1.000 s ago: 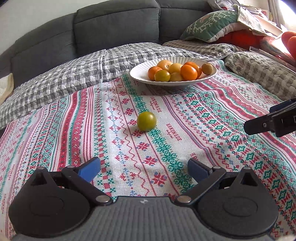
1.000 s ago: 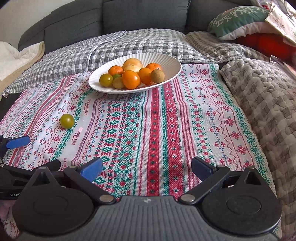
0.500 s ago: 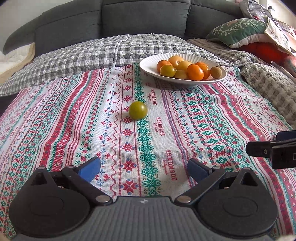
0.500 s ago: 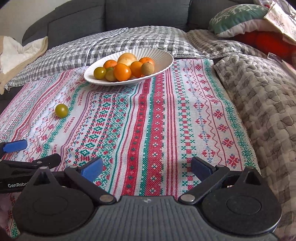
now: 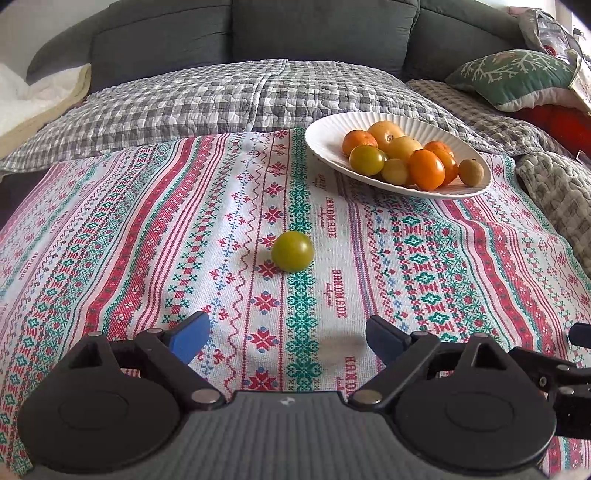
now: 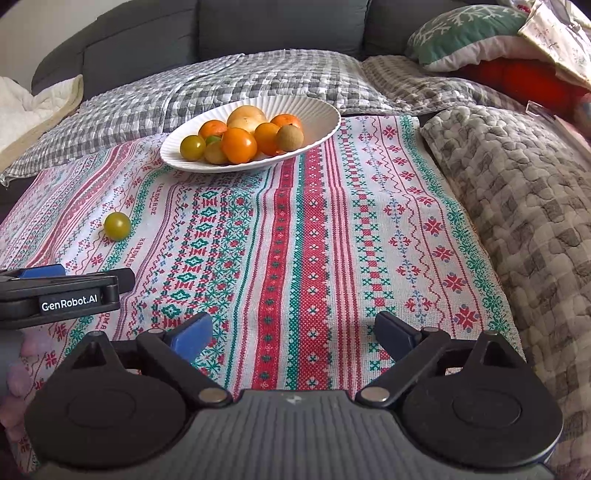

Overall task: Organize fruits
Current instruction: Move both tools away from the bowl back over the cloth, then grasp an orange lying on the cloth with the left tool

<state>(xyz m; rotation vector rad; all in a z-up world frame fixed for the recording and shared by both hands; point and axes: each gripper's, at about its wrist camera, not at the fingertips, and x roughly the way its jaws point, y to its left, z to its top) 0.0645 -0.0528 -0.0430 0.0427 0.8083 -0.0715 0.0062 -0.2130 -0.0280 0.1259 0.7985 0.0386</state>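
Note:
A small green-yellow fruit (image 5: 292, 251) lies alone on the patterned cloth (image 5: 424, 266), straight ahead of my open, empty left gripper (image 5: 288, 338). It shows at the left in the right wrist view (image 6: 117, 226). A white ribbed plate (image 5: 332, 136) behind it to the right holds several orange and yellow fruits and one brown one (image 5: 470, 172). The plate also shows in the right wrist view (image 6: 314, 110). My right gripper (image 6: 293, 338) is open and empty over the cloth's middle. The left gripper shows side-on at the left (image 6: 55, 291).
A grey checked quilt (image 5: 221, 99) and dark sofa back (image 5: 295, 29) lie behind the cloth. A thick grey blanket (image 6: 524, 184) rises along the right edge. A green cushion (image 5: 513, 75) and red pillow (image 6: 517, 81) sit at back right. A white blanket (image 5: 26, 99) lies far left.
The left gripper has swung and moved in, so the lone green fruit is now nearer and centred between its fingers. The right gripper has shifted slightly; both stay open.

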